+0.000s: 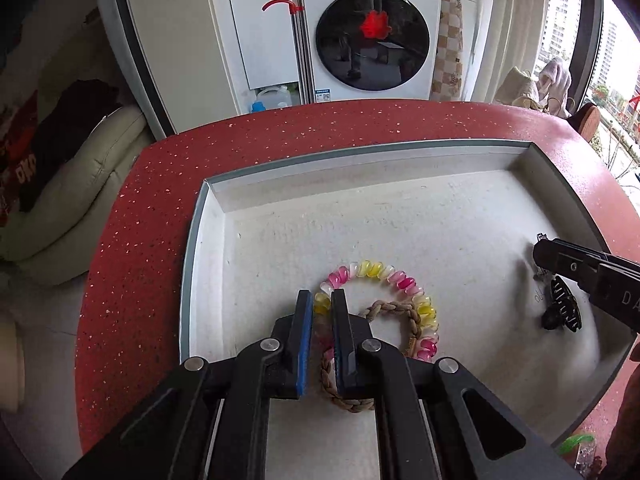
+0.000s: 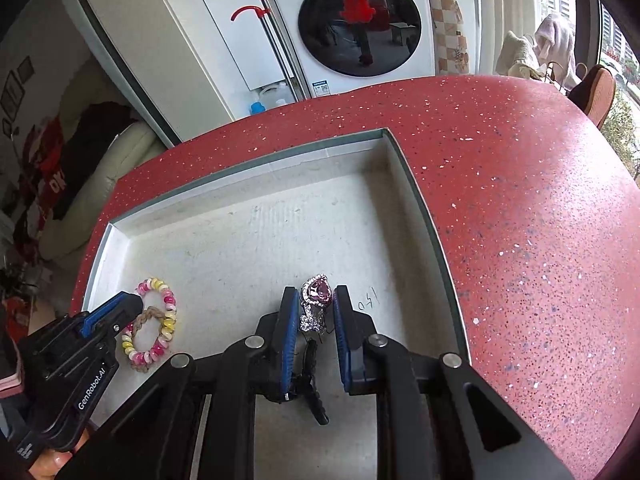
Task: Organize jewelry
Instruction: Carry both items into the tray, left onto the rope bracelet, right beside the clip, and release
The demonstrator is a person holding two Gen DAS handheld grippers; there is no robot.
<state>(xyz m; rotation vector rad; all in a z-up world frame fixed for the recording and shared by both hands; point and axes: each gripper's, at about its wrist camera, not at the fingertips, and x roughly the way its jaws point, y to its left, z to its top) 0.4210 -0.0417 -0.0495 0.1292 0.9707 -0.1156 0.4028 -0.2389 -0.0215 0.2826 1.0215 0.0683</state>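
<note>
A white shallow box [image 1: 224, 216] [image 2: 400, 184] lies on the red speckled table. In it lie a pink-and-yellow spiral bracelet [image 1: 376, 272] [image 2: 170, 312] and a braided tan cord bracelet [image 1: 394, 308] [image 2: 146, 316]. My left gripper [image 1: 322, 300] [image 2: 132, 308] straddles the spiral bracelet's left side, jaws narrowly apart. A silver piece with a pink heart stone [image 2: 318, 292] and a black hair clip [image 2: 314, 384] [image 1: 562, 308] lie between my right gripper's [image 2: 316, 304] [image 1: 538, 254] partly open fingers.
The red table [image 2: 520, 220] extends to the right of the box, with its curved edge at left and back. Behind it stand a washing machine [image 1: 372, 32], a white cabinet and a cream sofa [image 1: 80, 184].
</note>
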